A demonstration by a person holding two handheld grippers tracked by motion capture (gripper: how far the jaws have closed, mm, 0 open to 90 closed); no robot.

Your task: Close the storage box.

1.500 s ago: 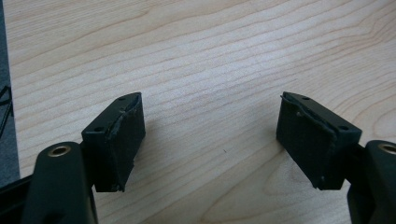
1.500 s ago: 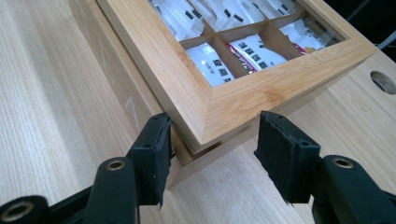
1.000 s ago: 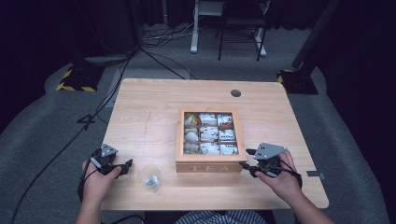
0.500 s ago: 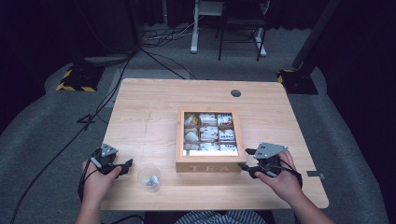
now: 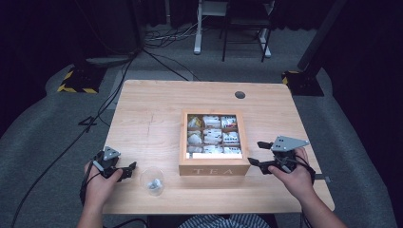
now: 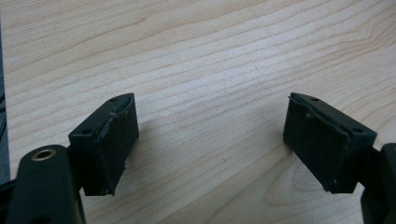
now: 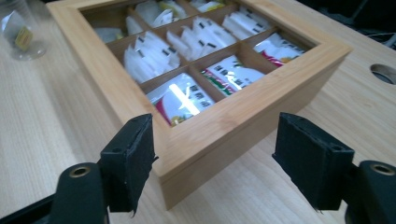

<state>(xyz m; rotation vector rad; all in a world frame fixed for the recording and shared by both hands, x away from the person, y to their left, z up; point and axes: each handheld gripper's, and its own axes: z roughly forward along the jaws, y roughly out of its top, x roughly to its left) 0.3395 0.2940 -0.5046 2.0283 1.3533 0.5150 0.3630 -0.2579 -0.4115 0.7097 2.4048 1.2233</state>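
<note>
Tea box (image 5: 214, 164) sat shut at frame centre; right gripper (image 5: 260, 153) had just spread beside it, left gripper (image 5: 127, 172) spread; lifting the lid seemed next.

Pale wooden surface (image 5: 152, 123) with visible grain, carrying a round cable hole (image 5: 240, 94) near its far right corner. A square wooden tea box (image 5: 214, 168), lettered TEA on its near wall, stands right of centre. A clear glass cup (image 5: 153, 180) stands near the front edge, left of the box and apart from it.
</note>
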